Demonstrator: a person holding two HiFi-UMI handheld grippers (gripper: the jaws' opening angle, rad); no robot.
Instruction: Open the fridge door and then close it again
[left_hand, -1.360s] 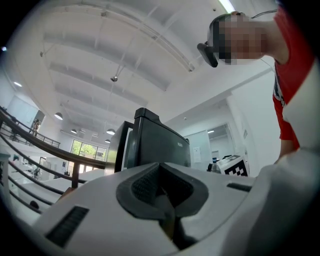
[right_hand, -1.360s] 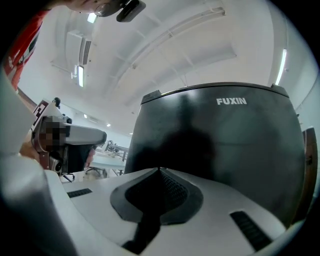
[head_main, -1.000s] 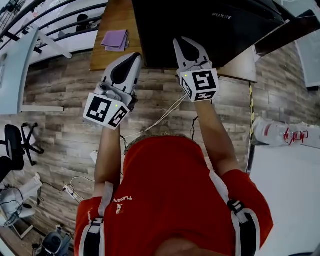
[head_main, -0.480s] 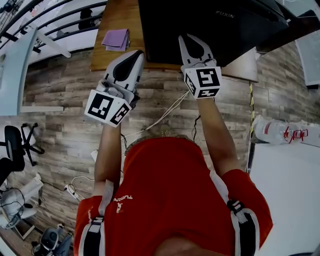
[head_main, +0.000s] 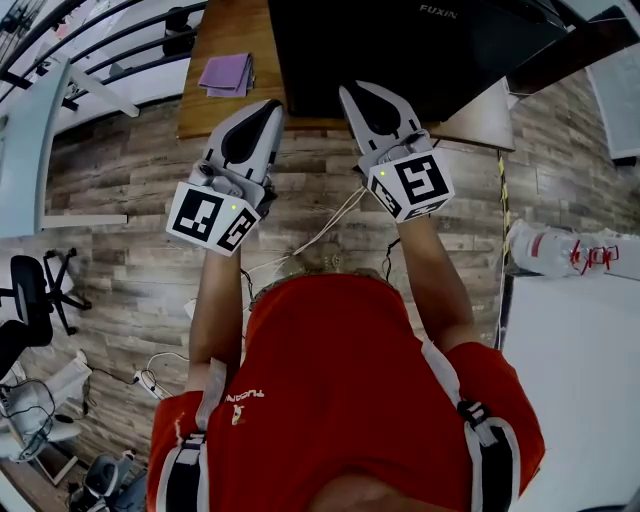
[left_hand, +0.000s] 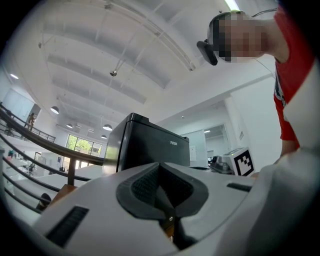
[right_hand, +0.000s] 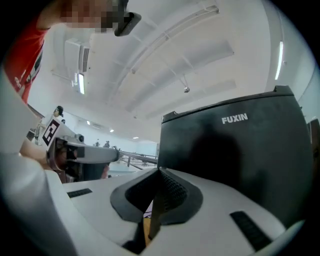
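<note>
A wood-plank floor (head_main: 120, 190) is spreading below a wooden table (head_main: 215, 110), and on that table a black fridge (head_main: 400, 50) is standing with its door looking shut flush against the body. A person in a red shirt (head_main: 340, 400) is facing the fridge front, holding a gripper in each hand at about the height of the table's edge.

The left gripper (head_main: 266, 106) is pointing at the table's edge just left of the fridge's front corner, with its jaws pressed together and nothing between them. It is sitting where it was half a second ago.

The right gripper (head_main: 350, 90) is also pinched closed and empty, with its tip lying over the lower part of the fridge's dark front. Whether it is touching the door cannot be told. Compared with half a second ago, it is leaning further: its tip is now sitting a little more to the left along the fridge front, while its marker cube (head_main: 415, 185) is lying lower and further right, away from the fridge.

A purple cloth (head_main: 228, 75) is lying on the table left of the fridge, unmoved, and loose cables (head_main: 320, 235) are trailing across the floor in front of the fridge.
</note>
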